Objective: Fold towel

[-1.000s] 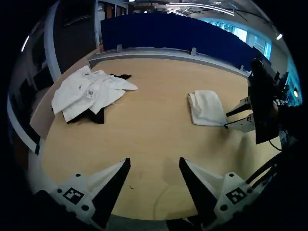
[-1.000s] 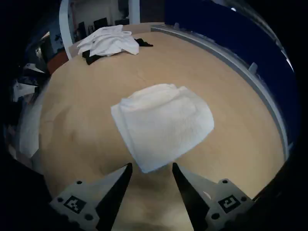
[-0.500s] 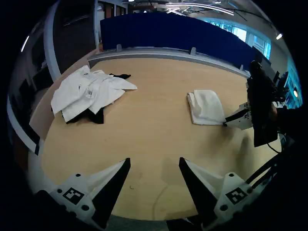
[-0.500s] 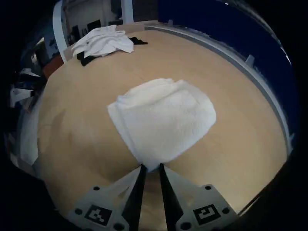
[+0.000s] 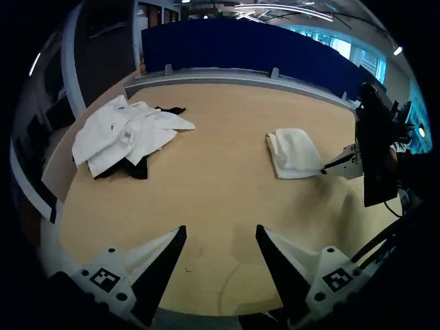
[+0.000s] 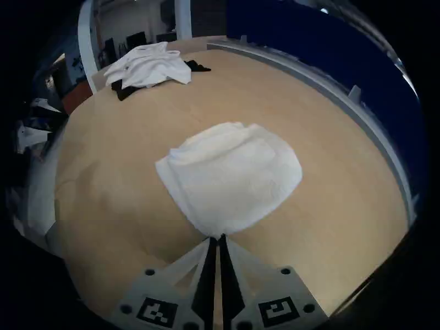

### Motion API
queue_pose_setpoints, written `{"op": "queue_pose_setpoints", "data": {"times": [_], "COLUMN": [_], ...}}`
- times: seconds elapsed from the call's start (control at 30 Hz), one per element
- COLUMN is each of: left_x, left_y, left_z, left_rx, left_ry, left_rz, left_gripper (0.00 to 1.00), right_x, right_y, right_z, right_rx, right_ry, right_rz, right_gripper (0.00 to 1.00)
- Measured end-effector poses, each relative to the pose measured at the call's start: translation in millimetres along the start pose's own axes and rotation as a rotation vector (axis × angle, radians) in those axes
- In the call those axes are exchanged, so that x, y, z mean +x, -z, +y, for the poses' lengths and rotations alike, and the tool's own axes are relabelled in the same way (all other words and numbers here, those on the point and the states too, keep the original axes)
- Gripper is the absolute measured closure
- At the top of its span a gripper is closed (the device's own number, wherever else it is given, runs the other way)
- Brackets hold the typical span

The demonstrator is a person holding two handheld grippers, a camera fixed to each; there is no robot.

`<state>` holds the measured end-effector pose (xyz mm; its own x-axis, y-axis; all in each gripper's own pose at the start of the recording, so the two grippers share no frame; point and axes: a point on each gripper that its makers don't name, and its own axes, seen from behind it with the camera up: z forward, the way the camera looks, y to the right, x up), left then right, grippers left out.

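In the left gripper view, the left gripper (image 5: 220, 231) hangs over the near edge of the pale wooden table (image 5: 220, 181), its 2 fingers spread wide with bare tabletop between them and nothing in their grasp. In the right gripper view, the right gripper (image 6: 218, 241) has its 2 fingers drawn almost together, with a thin slit between them, and their tips pinch the nearest corner of the towel (image 6: 231, 179). The towel is white, folded into a thick rounded pad, and lies flat on the table just ahead of those tips, with its layered folded edge on the far left side. From the left gripper view the same towel sits right of the table's middle, with the right gripper touching its near right corner. Farther back, well apart from the towel, a loose pile of white clothes (image 5: 126, 135) lies over a black garment (image 5: 135, 168) near the table's far left edge. Behind the table runs a grey rail (image 5: 231, 75), and beyond it stands a dark blue partition (image 5: 247, 47).
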<state>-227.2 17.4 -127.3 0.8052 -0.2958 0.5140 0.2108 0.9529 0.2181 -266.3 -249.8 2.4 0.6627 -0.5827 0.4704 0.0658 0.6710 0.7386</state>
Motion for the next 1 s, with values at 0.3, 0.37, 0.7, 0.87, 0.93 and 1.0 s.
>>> {"op": "queue_pose_setpoints", "data": {"times": [0.3,0.37,0.7,0.87,0.93,1.0], "left_x": [12.1,16.5,37.6,45.1,47.0,48.4], "left_y": [0.3,0.0,-0.7,0.5,1.0,1.5], "left_z": [5.1,6.5,18.3,24.7,27.1,29.5], "left_rx": [-0.007,-0.010,-0.029,-0.042,-0.046,-0.050], "left_ry": [-0.012,-0.013,-0.027,-0.034,-0.036,-0.038], "left_rz": [0.021,0.029,0.069,0.083,0.086,0.088], "left_gripper": [0.07,0.07,0.06,0.06,0.06,0.06], "right_x": [47.4,60.6,117.5,129.8,130.8,130.5], "right_y": [34.6,44.8,97.2,117.9,123.8,129.1], "right_z": [17.1,22.9,51.3,66.9,72.5,78.0], "right_rx": [-0.030,-0.042,-0.097,-0.128,-0.140,-0.152], "right_ry": [0.049,0.066,0.133,0.138,0.138,0.139], "right_rz": [0.087,0.108,0.194,0.216,0.218,0.218], "right_gripper": [0.96,0.96,0.96,0.96,0.96,0.96]}}
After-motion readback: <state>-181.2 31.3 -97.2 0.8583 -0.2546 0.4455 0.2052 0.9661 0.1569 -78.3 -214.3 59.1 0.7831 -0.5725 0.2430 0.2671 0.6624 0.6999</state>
